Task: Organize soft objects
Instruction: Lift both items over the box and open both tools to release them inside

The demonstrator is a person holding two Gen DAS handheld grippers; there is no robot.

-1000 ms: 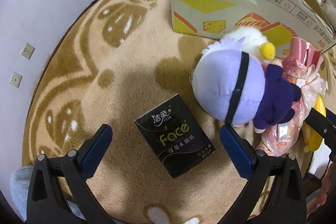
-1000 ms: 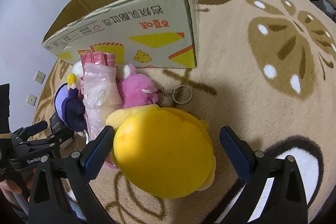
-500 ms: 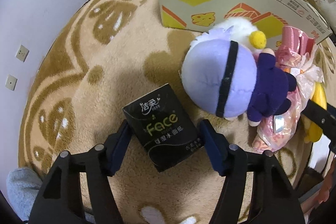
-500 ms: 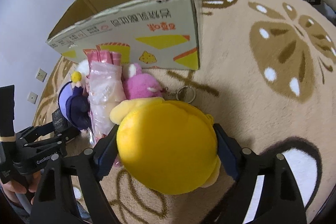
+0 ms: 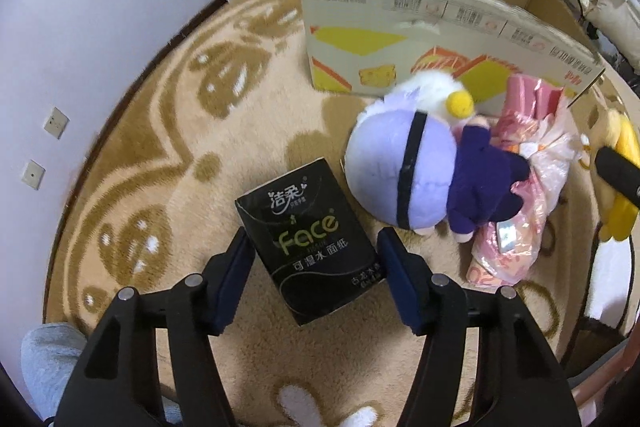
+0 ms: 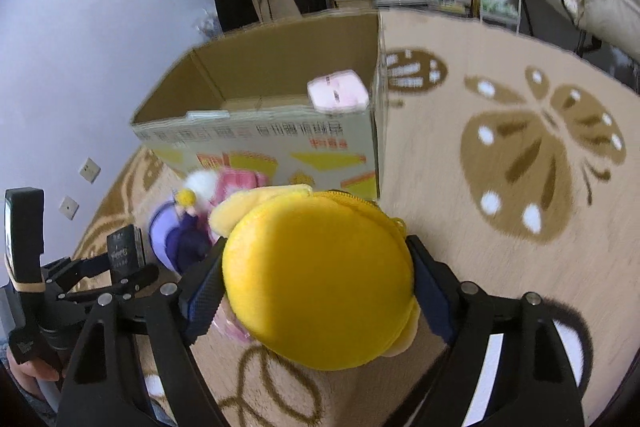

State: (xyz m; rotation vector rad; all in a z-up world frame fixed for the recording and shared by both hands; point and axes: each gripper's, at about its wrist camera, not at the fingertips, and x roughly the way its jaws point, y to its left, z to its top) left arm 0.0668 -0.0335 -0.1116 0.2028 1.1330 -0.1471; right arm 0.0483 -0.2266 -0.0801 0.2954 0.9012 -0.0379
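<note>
The beige carpet (image 5: 248, 131) is viewed steeply from above and at close range by both wrist fisheyes, each aimed forward between its own jaws, and the cardboard box (image 5: 420, 39) (image 6: 280, 131) and purple plush (image 5: 400, 163) (image 6: 176, 235) are shared.

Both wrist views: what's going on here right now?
A person with tongs in each hand is tidying soft things on a rug. The left tongs grip a black tissue pack; the right tongs clamp a round yellow plush. The open cardboard box stands ahead; a purple plush doll lies beside it.
</note>
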